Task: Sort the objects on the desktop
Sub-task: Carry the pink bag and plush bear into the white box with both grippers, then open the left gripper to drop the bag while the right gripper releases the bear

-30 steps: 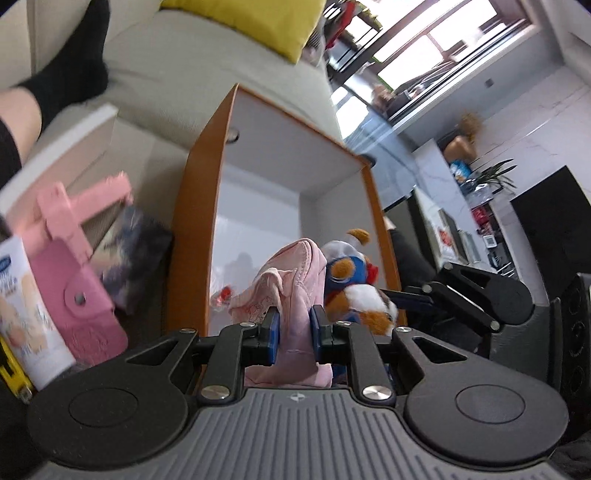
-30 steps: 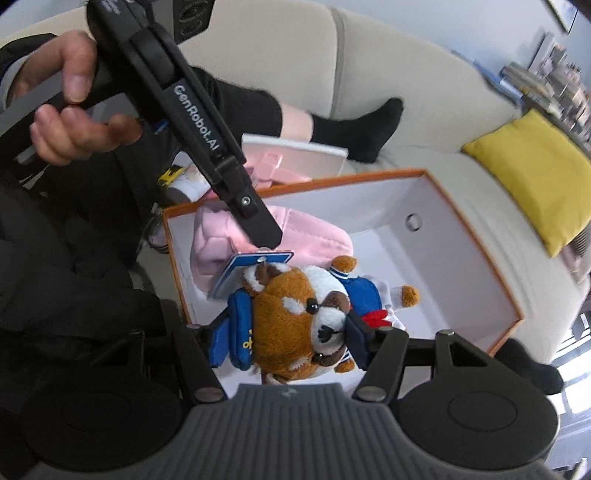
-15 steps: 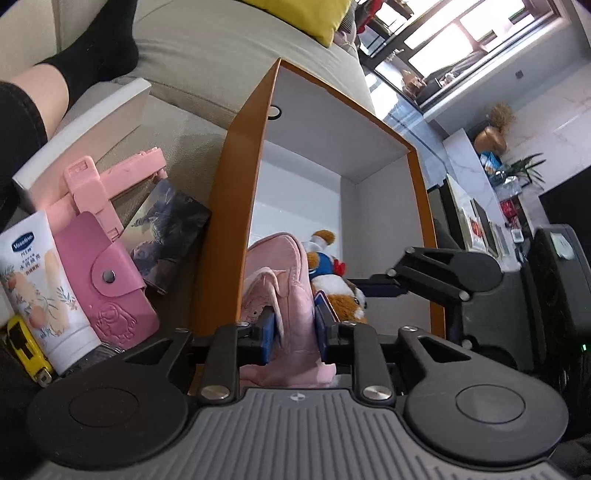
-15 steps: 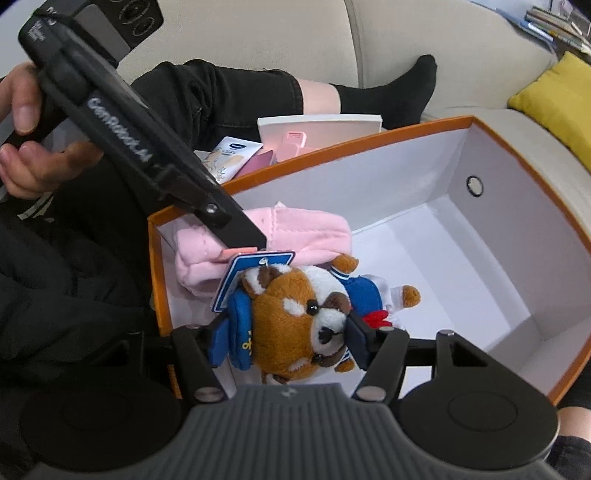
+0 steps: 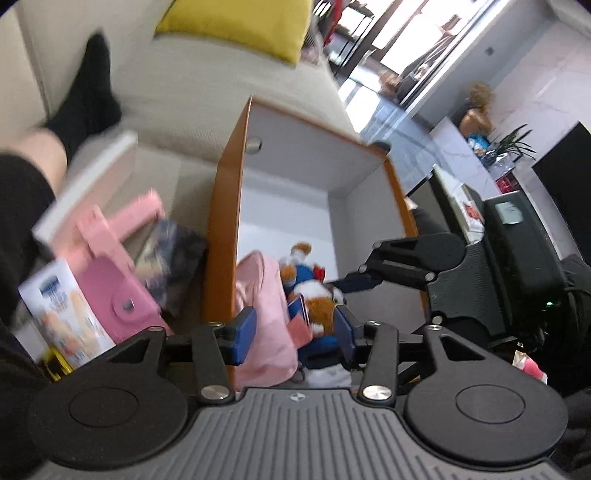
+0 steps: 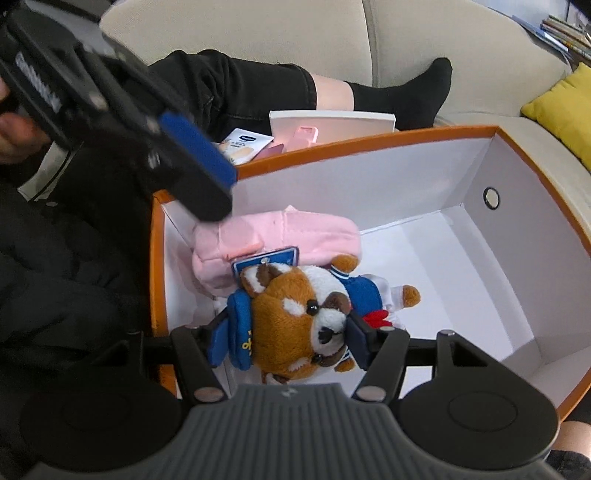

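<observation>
An orange box (image 5: 221, 221) with a white inside stands on the sofa. A pink fabric pouch (image 6: 277, 236) lies in its near corner. The jaws of my left gripper (image 5: 295, 328) are opening. Its pads stand apart on either side of the pouch (image 5: 266, 317) without pressing it. In the right wrist view one of its fingers (image 6: 195, 147) hangs above the pouch and the box rim (image 6: 332, 147). My right gripper (image 6: 288, 343) is shut on the head of a brown and white plush dog (image 6: 295, 314) in blue clothes, low inside the box beside the pouch.
Left of the box lie a pink wallet (image 5: 122, 299), a lotion tube (image 5: 62, 314), a pink clip stand (image 5: 110, 229), a dark booklet (image 5: 173, 258) and a white flat box (image 5: 85, 177). A person's leg in a black sock (image 5: 88, 96) rests on the sofa, and a yellow cushion (image 5: 240, 26) lies behind.
My left gripper has opened, let go of the pink pouch and drawn up and back from it. My right gripper has sunk into the box with the plush dog.
</observation>
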`<state>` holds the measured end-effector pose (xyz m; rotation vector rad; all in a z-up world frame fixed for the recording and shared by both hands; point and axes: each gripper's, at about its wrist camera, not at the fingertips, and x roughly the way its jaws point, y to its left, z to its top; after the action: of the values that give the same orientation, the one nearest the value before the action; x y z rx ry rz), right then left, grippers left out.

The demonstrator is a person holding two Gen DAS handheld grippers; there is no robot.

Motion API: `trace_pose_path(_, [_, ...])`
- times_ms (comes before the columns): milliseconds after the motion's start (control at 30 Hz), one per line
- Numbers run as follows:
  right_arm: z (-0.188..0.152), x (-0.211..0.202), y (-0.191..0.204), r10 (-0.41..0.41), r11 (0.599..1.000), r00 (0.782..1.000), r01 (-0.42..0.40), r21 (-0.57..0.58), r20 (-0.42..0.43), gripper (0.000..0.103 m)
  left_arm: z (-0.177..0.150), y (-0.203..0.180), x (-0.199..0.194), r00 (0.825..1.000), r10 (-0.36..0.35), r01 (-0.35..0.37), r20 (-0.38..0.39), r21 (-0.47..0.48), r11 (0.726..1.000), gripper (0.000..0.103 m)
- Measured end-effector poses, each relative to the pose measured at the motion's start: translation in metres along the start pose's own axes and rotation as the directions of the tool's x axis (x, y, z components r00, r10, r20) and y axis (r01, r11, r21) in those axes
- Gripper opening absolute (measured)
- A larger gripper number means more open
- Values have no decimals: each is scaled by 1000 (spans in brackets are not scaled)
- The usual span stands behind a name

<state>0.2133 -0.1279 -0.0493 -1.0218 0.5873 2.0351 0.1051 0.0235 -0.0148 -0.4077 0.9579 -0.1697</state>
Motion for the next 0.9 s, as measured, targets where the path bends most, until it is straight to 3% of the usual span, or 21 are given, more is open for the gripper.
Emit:
trace_pose_path(100, [2,-4,5,1,1000,1000,-1,-21,11,64,1,-2,-11,999,32,-33,34,41,999,55])
trace_pose_path(267, [5,1,15,3,997,1000,-1,-71,30,64,-1,11,0,993,117,-117,4,32,993,56])
trace_pose_path(567, [5,14,-2,117,993,993,-117,29,-11,69,-10,24,32,991,106,-105,-87,9,994,55])
trace_pose_path(633, [4,16,-3,120,992,993,-119,52,-21,70,-11,27,35,989,102,-102,-105,4,995,50])
trace_pose_path(733, [4,17,-9,139,984,989,-133,118,-40,74,-11,29,34,990,86,-87,-108,2,996,44])
trace_pose_path(800, [5,15,-14,171,974,985,-164,159,-35,81,-10,30,33,991,81,-82,-108,-4,997,43])
trace_pose_path(900, [8,9,-18,173,965,984,-163,204,-34,83,-11,33,33,991,74,-76,-110,-13,997,43])
